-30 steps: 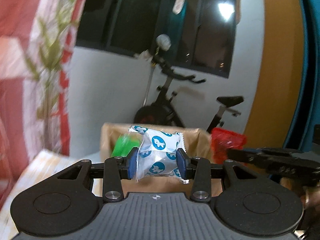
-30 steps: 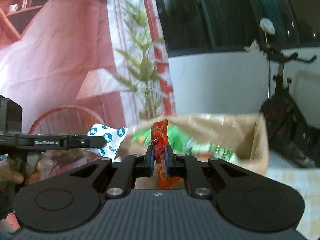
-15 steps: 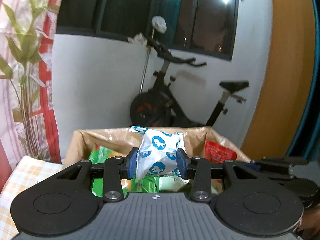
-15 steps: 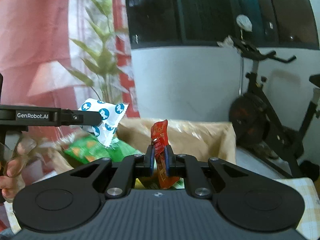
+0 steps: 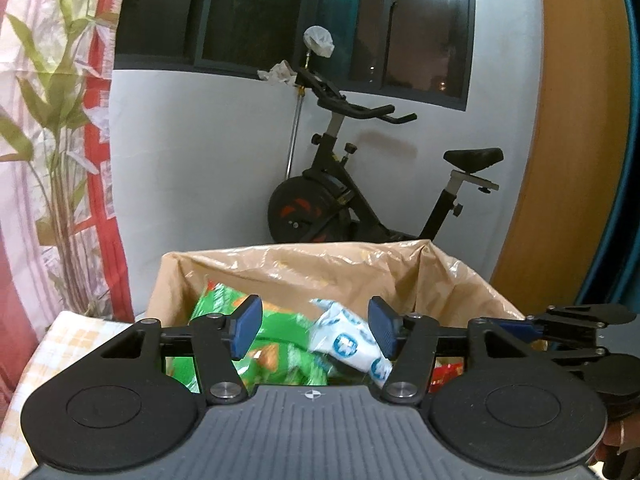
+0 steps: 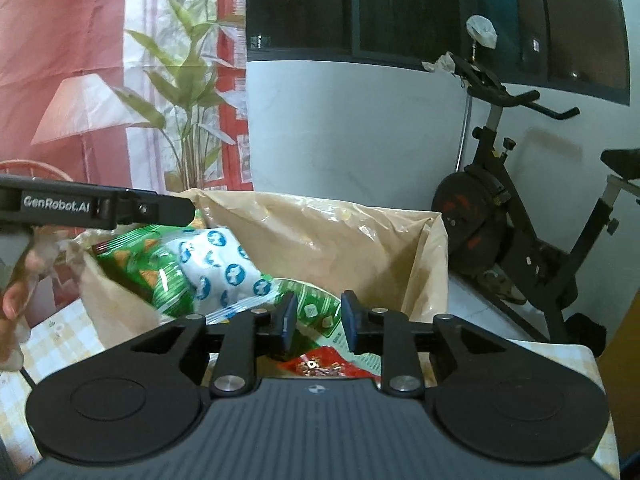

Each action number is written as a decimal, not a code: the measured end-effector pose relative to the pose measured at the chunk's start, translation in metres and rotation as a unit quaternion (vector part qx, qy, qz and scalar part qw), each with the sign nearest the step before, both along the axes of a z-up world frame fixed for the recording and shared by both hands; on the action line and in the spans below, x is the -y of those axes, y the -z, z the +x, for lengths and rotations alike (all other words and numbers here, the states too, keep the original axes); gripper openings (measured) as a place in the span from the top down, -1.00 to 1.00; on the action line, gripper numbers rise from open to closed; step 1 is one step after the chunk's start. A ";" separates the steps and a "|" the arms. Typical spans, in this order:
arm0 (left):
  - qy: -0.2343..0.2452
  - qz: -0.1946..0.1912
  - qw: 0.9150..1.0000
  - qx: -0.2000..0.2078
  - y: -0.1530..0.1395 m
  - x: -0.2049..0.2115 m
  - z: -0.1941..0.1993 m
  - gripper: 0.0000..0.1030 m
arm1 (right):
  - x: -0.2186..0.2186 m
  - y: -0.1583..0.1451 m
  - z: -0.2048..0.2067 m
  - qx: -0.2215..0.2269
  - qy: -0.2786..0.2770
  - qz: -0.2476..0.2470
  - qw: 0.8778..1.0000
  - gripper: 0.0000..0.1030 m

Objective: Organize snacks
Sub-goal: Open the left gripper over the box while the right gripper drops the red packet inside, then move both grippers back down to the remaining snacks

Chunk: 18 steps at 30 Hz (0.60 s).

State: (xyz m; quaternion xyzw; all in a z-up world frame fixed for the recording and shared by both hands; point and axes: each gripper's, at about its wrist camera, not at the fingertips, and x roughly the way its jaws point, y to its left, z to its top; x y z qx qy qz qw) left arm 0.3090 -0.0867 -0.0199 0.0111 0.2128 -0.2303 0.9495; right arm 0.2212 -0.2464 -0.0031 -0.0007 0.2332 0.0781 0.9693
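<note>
We hold both grippers over the brown bag (image 5: 360, 264), a crinkled plastic-lined sack standing open on a table with a yellow checked cloth (image 6: 64, 332).

Our left gripper (image 5: 314, 330) has just been opening: its blue pads (image 5: 247, 326) stand well apart and press on nothing. The white packet with blue animal prints (image 5: 352, 340) lies below and beyond them, loose inside the bag, resting on the green snack bags (image 5: 224, 300). From the right wrist view the same white packet (image 6: 222, 268) sits tilted on top of the green bags, near the bag's left wall, under the left gripper's finger, which crosses that view from the left (it carries a printed brand label).

Our right gripper (image 6: 316, 322) has also just been opening. Its jaws are parted by a narrower gap, and nothing is pinched between them. The red packet (image 6: 324, 366) lies down in the bag just below that gap, flat on a green bag, partly hidden by the gripper's body. In the left wrist view only a red sliver of it (image 5: 448, 372) shows, beside the right gripper's fingers at the right edge.

A hand (image 6: 16, 280) shows at the left edge of the right wrist view, behind the bag's rim. Behind the bag stand an exercise bike (image 5: 360, 200), a white wall and a dark window; a curtain with a leaf print (image 6: 180, 92) hangs on the left.
</note>
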 end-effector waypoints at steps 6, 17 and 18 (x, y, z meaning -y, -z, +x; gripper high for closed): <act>-0.011 -0.005 1.000 -0.009 0.002 -0.023 -0.027 -0.19 | -0.006 -0.001 -0.024 0.014 -0.001 0.006 1.000 0.48; -0.028 -0.042 0.998 -0.038 0.035 -0.069 -0.088 -0.19 | -0.009 0.005 -0.075 0.052 0.020 0.036 0.998 0.48; -0.026 -0.042 0.998 -0.045 0.040 -0.069 -0.090 -0.19 | -0.010 0.006 -0.078 0.051 0.020 0.038 0.998 0.48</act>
